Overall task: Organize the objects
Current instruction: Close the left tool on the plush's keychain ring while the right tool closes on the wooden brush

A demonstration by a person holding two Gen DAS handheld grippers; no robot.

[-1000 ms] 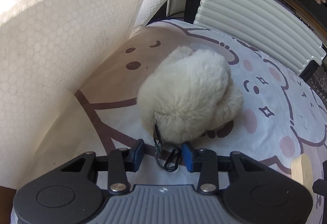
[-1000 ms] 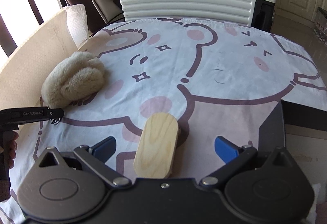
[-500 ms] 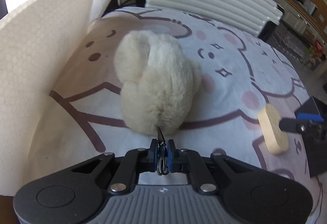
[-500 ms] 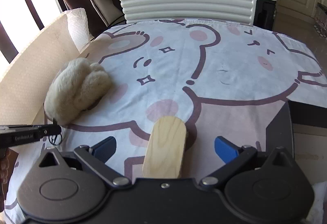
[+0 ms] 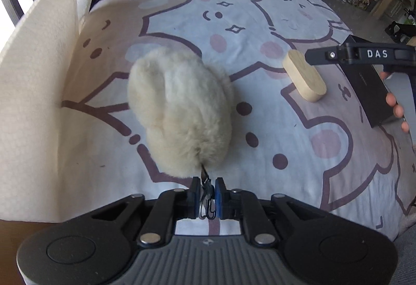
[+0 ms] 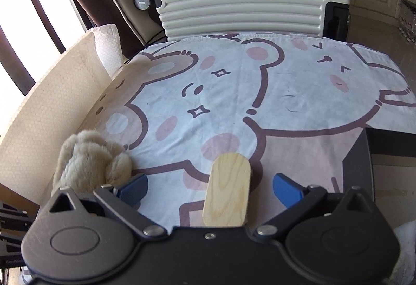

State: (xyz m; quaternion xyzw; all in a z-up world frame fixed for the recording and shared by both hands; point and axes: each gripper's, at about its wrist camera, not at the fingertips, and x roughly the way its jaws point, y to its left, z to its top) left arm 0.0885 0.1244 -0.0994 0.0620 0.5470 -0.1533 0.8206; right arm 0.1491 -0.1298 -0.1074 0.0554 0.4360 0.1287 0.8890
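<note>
A cream fluffy plush toy (image 5: pixel 179 108) hangs just over the cartoon-bear sheet (image 5: pixel 260 25), with a black metal clasp (image 5: pixel 207 196) at its near end. My left gripper (image 5: pixel 207 198) is shut on that clasp. The same plush toy (image 6: pixel 88 160) shows at the lower left of the right wrist view. An oval wooden block (image 6: pixel 227 188) lies between the blue pads of my right gripper (image 6: pixel 210 187), which stands open around it without touching. In the left wrist view the wooden block (image 5: pixel 304 77) lies right of the toy, beside the right gripper's finger (image 5: pixel 322 57).
A tall cream honeycomb-paper wall (image 5: pixel 33 77) runs along the left edge of the sheet. A ribbed white suitcase (image 6: pixel 241 4) stands behind the far edge. A black box (image 5: pixel 369 84) lies at the right, near a person's fingers (image 5: pixel 395 108).
My left gripper shut on the toy's clasp, then rolled and pulled back and up, dragging the toy away from the paper wall towards the middle. The right gripper stayed over the wooden block.
</note>
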